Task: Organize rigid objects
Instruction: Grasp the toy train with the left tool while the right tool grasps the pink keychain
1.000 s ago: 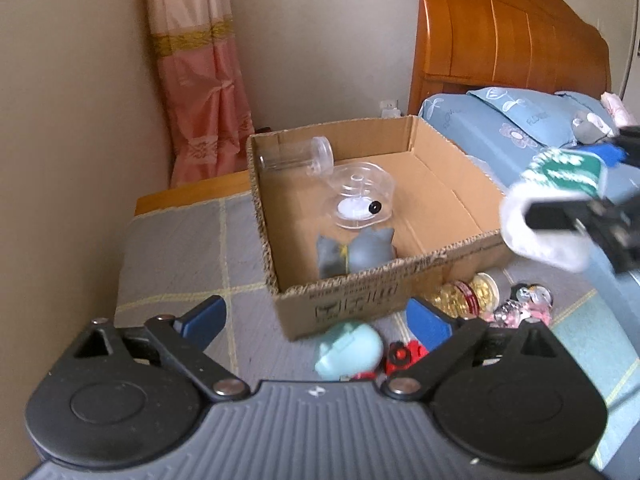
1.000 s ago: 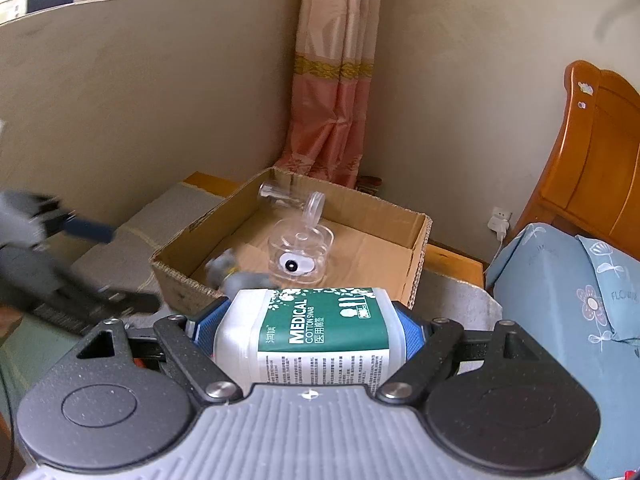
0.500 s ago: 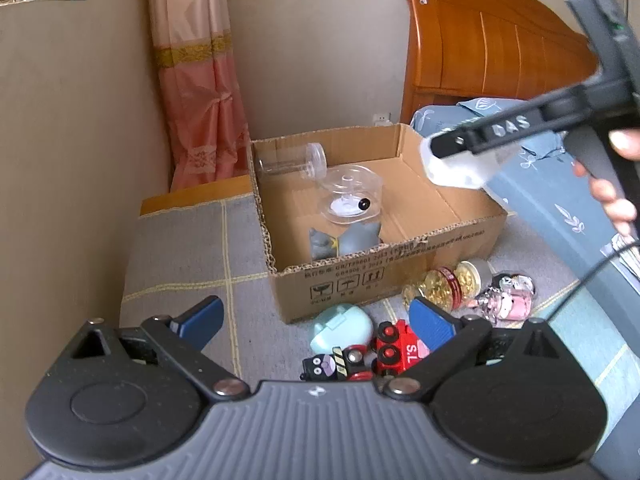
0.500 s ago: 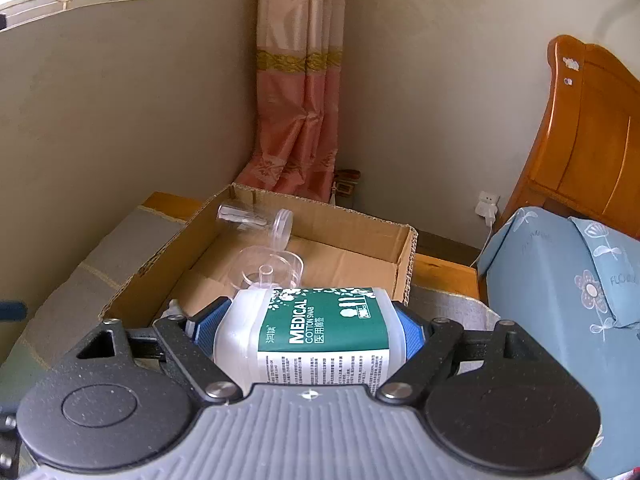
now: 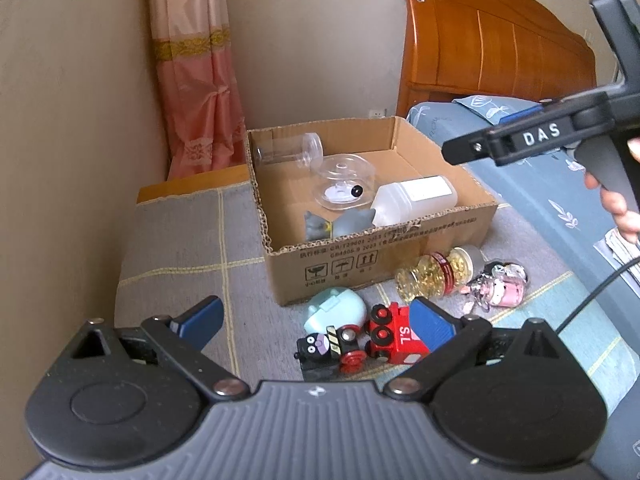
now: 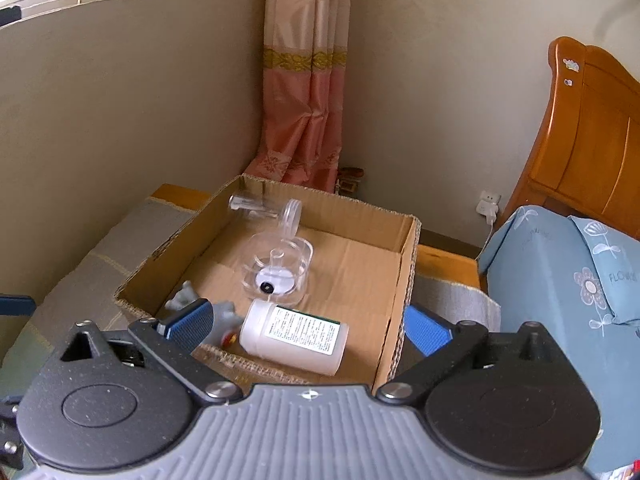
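Note:
The white cotton-swab bottle (image 6: pixel 294 338) lies on its side in the cardboard box (image 6: pixel 404 280), also seen in the left wrist view (image 5: pixel 412 198). The box (image 5: pixel 360 256) also holds a clear tube (image 5: pixel 286 151), a clear round container (image 5: pixel 344 182) and a grey toy (image 5: pixel 340 222). My right gripper (image 6: pixel 308 326) is open and empty above the box's near edge. My left gripper (image 5: pixel 316 316) is open and empty, above a red toy train (image 5: pixel 394 334), a black toy engine (image 5: pixel 326 346) and a mint case (image 5: pixel 336 310) in front of the box.
A jar of yellow capsules (image 5: pixel 438 274) and a pink keychain trinket (image 5: pixel 500 286) lie to the right of the box on the grey checked cover. A bed with blue bedding (image 6: pixel 568 280) and a wooden headboard (image 5: pixel 492 44) stands to the right. A wall and pink curtain (image 5: pixel 196 72) stand behind.
My right gripper opened and let go of the white bottle, which now lies in the box. The left gripper drew back a little and stays open.

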Demonstrator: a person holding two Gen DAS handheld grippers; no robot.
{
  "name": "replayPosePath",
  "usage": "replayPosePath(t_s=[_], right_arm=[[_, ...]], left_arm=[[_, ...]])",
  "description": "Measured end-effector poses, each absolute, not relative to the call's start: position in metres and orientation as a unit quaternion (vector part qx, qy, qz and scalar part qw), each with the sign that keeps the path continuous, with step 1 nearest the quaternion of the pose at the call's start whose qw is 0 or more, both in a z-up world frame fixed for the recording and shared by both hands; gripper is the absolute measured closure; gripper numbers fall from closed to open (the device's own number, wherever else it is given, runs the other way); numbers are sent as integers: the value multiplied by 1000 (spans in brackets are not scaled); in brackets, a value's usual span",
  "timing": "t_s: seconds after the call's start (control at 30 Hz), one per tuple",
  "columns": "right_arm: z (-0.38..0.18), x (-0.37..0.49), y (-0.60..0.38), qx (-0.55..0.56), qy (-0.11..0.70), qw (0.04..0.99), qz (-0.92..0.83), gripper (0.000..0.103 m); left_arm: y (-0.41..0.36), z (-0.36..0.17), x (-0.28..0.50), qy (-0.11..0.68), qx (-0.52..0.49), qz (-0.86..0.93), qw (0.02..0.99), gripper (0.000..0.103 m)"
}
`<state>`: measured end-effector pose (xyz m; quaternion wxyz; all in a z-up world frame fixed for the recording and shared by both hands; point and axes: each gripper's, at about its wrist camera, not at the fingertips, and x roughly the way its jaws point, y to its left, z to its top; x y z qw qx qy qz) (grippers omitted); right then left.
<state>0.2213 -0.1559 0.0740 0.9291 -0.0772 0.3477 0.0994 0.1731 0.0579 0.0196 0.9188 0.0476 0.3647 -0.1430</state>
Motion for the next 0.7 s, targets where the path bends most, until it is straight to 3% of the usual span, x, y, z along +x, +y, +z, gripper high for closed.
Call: replayPosePath(t_s=[0.3,0.7], right_arm=[[50,187,-165,-57,355,930,70,0],[-32,144,-188,20,385,922,-37,0]], left_arm=[[59,14,162,371,56,-145,916,4],[58,-17,154,389,62,-141,908,4]])
